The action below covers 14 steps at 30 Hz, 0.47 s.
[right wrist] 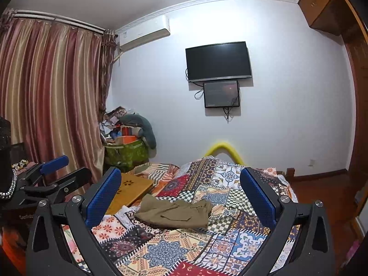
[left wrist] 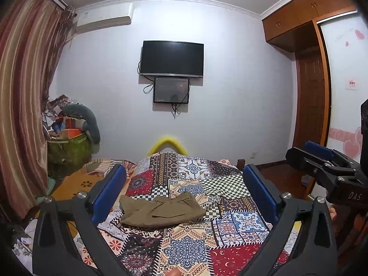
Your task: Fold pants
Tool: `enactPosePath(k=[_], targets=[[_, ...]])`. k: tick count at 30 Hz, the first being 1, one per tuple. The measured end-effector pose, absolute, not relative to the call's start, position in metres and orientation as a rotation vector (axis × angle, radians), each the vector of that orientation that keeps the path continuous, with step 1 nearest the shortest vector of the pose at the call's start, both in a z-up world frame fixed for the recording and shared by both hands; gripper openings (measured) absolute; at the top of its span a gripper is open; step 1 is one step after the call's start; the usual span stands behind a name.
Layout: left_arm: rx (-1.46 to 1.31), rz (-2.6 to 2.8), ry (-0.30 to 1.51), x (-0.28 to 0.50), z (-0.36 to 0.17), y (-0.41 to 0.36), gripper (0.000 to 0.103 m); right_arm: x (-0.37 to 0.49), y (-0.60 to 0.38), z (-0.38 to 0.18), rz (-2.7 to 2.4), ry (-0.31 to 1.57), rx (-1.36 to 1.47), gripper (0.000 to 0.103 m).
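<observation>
- The pants (left wrist: 161, 211) are seen bunched on the bed (left wrist: 230, 207), toward 12 o'clock.
- Left claw (left wrist: 184, 195) and right claw (right wrist: 181, 197) are held spread wide, empty.
- A wrinkle could be trapped if one layer is pinched.

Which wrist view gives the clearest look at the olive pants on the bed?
The left wrist view: the olive pants lie almost centred between the open left gripper, wholly unobstructed on the patchwork bedspread. The right wrist view shows them whole too, but skewed left of centre between the open right gripper.

One pants (left wrist: 161, 210); two screens (left wrist: 172, 59)
</observation>
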<state>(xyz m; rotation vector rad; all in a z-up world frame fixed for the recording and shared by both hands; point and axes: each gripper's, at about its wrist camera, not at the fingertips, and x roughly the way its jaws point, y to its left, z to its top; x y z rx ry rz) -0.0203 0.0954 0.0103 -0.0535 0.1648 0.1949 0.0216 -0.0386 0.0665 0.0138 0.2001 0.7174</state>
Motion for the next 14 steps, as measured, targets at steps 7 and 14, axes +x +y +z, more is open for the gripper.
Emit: enactPosePath(k=[7,14], targets=[[-0.057,0.172,0.165,-0.021,0.0095,0.0956,0.102,0.0207,-0.0384,0.0671,0.716,0.201,0.011,0.103],[-0.054,0.161,0.17,-0.0192,0.0112,0.0956,0.102,0.0198,-0.04,0.0674,0.713,0.206,0.018,0.103]])
